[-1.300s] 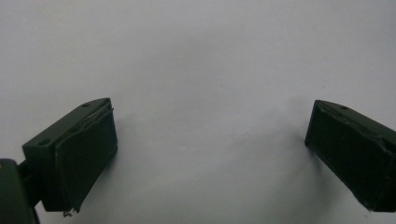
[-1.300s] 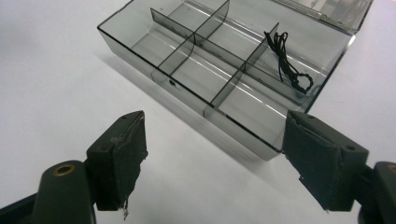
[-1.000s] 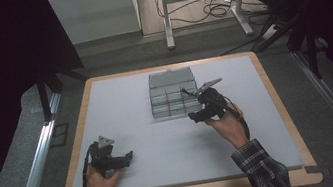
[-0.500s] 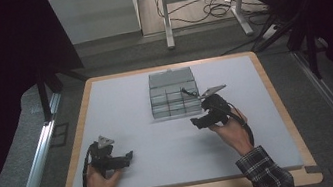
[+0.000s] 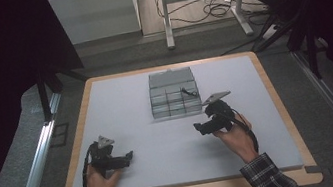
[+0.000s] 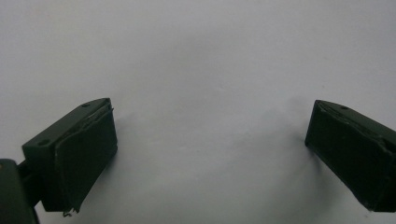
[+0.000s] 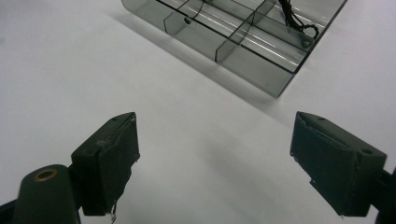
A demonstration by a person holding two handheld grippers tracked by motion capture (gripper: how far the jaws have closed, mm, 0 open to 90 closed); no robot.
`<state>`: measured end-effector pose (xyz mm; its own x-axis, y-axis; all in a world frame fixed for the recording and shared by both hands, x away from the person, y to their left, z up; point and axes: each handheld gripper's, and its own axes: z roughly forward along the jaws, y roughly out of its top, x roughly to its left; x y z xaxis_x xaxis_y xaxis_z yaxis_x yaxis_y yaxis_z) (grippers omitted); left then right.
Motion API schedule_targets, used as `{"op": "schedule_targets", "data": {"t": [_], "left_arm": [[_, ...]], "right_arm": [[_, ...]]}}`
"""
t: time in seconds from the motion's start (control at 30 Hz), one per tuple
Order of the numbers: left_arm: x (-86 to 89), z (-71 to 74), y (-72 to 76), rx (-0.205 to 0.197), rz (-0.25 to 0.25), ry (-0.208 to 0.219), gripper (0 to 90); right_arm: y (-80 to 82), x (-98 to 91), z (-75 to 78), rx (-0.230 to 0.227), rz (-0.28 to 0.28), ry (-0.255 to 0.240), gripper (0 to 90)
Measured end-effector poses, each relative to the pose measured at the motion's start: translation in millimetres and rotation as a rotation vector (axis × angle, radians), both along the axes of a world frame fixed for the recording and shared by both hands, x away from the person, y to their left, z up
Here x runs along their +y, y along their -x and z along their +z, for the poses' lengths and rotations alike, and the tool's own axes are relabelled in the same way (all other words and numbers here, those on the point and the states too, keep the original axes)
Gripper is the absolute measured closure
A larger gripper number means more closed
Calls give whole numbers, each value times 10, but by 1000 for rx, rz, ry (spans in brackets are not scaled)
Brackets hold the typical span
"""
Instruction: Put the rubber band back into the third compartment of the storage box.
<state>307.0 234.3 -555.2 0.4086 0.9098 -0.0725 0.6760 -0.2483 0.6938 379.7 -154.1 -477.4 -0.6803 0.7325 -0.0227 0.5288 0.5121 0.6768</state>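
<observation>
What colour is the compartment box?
Translucent smoky grey box, clearest in the right gripper view.

The right gripper point(image 7: 215, 154) holds its two black jaws wide apart over the pale table surface point(image 7: 70, 70), with nothing between them. Beyond the jaws lies a clear divided box point(image 7: 243, 42), set at a slant. A thin black wire piece point(image 7: 299, 21) rests in one of the box's far compartments.

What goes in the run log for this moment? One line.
left gripper: open, empty, near edge | right gripper: open, empty, just short of compartment box | black wire: in box, right side
</observation>
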Motion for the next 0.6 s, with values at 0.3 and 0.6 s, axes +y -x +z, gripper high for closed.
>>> {"op": "schedule_targets", "data": {"t": [0.3, 0.6], "left_arm": [[0, 0, 0, 0, 0, 0, 20], [0, 0, 0, 0, 0, -1, 20]], "right_arm": [[105, -76, -42, -17, -4, 12, 147], [206, -147, -56, -26, -4, 13, 142]]}}
